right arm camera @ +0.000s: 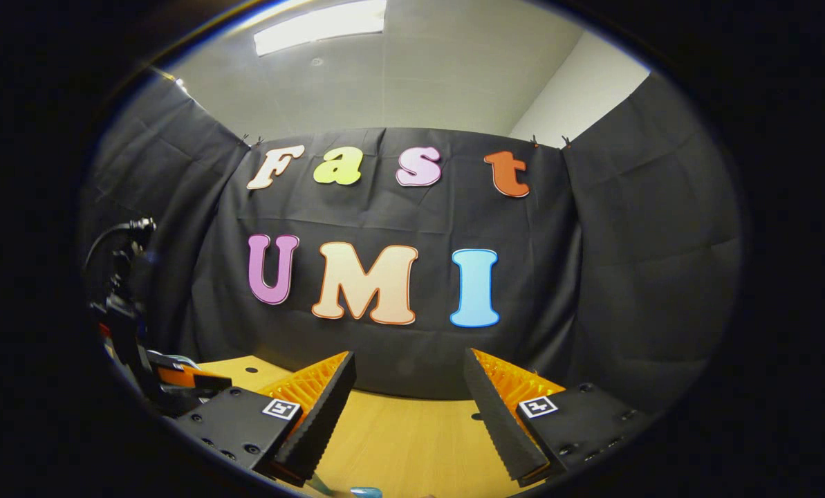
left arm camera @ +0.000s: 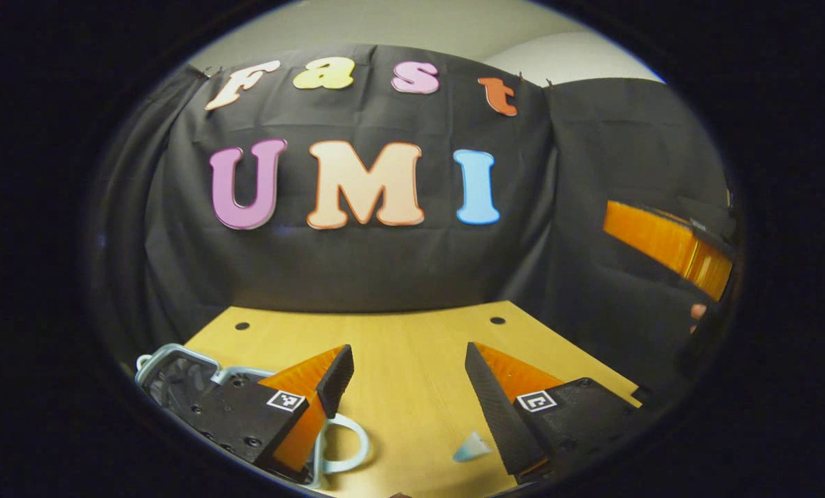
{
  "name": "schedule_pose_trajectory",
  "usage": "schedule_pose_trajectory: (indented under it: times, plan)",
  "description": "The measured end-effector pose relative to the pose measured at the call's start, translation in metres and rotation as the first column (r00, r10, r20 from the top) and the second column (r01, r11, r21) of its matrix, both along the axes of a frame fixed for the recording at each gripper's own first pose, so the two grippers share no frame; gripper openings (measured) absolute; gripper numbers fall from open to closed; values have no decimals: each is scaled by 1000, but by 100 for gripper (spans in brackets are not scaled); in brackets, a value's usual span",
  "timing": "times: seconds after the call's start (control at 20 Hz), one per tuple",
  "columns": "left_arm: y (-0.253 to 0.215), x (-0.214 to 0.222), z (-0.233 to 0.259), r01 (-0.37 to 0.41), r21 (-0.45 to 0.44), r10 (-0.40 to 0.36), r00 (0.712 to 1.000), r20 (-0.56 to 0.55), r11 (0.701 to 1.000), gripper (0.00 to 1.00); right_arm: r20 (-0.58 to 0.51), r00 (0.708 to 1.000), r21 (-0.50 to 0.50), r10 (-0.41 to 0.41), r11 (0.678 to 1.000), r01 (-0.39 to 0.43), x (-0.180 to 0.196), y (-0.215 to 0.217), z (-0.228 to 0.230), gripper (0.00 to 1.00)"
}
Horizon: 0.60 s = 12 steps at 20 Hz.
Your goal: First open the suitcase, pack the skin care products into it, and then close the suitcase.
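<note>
Left gripper view: left hand-held gripper [left arm camera: 409, 387] gapes wide, empty, above the bench [left arm camera: 398, 346] — suitcase [left arm camera: 177, 370] at its left edge (partly hidden). Right hand-held gripper [right arm camera: 409, 394] likewise spread, holding nothing.

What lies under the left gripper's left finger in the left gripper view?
A pale blue-grey suitcase with a looped handle, on the wooden table. The left gripper covers most of it; contents cannot be seen.

suitcase [left arm camera: 177, 373] largely hidden behind the left tongs' finger and cut by the view's edge, small pale object [left arm camera: 471, 447] on the table [left arm camera: 405, 360] too small to identify, bluish item [right arm camera: 365, 492] cropped at the bottom edge
</note>
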<state>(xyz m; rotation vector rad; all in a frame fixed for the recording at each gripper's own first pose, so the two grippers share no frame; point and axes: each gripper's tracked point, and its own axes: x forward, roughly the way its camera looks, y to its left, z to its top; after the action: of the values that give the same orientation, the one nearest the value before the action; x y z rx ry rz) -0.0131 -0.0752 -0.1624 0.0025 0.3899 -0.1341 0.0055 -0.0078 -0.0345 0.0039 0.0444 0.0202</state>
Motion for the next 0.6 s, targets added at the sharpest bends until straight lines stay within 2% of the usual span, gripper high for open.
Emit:
schedule_pose_trajectory:
  times: [0.2, 0.6]
  plan:
    - [-31, -20, -57, 44, -11, -45, 991, -125, 999, 95, -28, 1000, 5, -8, 1000, 8, -8, -15, -11, 98]
    - [-57, -44, -138, 33, -66, -51, 954, -296, 997, 96, -84, 996, -12, -25, 1000, 24, -12, -34, -32, 98]
